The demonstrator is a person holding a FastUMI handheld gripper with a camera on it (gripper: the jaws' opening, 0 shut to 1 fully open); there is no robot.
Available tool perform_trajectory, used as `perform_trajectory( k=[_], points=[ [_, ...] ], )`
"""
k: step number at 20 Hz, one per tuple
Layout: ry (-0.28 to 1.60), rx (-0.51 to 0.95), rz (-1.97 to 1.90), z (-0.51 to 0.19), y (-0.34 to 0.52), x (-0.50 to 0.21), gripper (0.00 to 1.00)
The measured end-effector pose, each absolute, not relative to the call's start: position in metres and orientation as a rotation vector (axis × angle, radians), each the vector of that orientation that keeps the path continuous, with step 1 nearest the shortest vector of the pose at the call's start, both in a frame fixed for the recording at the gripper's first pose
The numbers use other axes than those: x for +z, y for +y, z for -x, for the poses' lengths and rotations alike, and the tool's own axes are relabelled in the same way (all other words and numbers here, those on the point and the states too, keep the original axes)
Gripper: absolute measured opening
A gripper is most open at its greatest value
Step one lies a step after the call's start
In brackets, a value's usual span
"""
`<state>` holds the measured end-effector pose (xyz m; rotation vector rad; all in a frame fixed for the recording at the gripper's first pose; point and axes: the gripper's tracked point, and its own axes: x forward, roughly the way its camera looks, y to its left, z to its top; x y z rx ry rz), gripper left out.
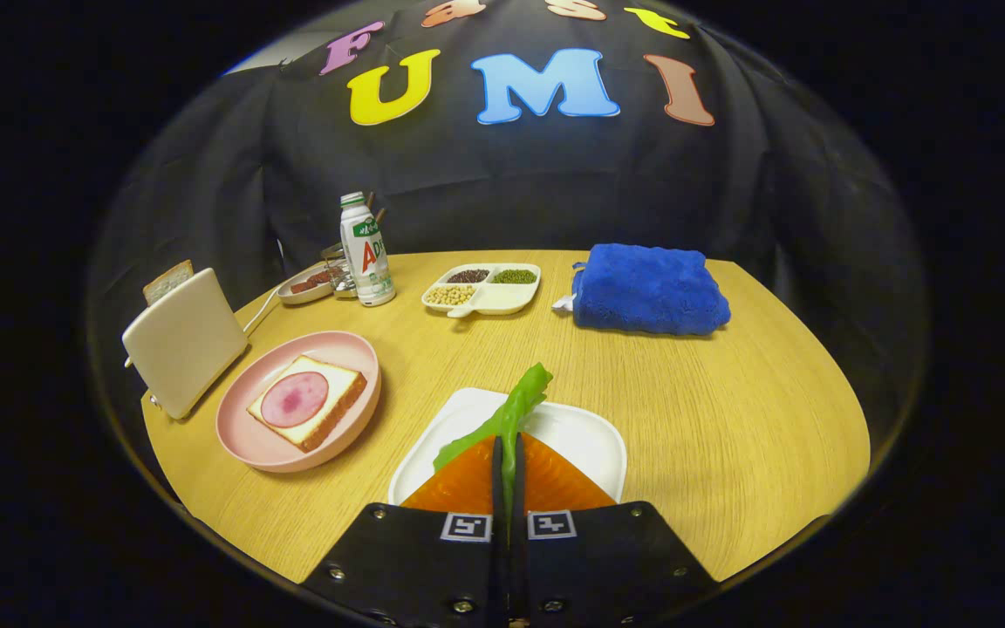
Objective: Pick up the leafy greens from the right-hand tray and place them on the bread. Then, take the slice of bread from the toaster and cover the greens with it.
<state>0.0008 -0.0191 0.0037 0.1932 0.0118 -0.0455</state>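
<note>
Recording booth staged as kitchen: black cloth wall, wooden table, toaster at 9 o'clock, plated bread.

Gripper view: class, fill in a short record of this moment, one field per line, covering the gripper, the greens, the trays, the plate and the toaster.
gripper: shut on the leafy greens
greens: held between the fingers, sticking out ahead over the white tray
pink plate: holds bread topped with a round ham slice
toaster: beside the plate, bread slice standing in it
divided tray: beans, beyond the fingers
blue towel: folded, beside the divided tray

Only coded tags mark the gripper (fingers pinching leafy greens).
</note>
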Motion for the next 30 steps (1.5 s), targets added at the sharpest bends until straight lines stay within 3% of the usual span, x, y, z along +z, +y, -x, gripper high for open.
perform_trajectory(
  k=[7,16,25,27,28,30],
  points=[
    [-0.134,0.027,-0.099,0.014,0.037,0.068,0.01],
    [-0.163,0.220,-0.122,-0.015,0.139,0.095,0.01],
    [-0.143,0.167,-0.059,-0.062,0.173,0.078,0.02],
    [-0.145,0.129,-0.042,-0.062,0.169,0.079,0.26],
    [-0.161,0.111,-0.026,-0.061,0.168,0.083,0.32],
    [-0.212,0.092,0.000,-0.055,0.170,0.095,0.79]
  ],
)
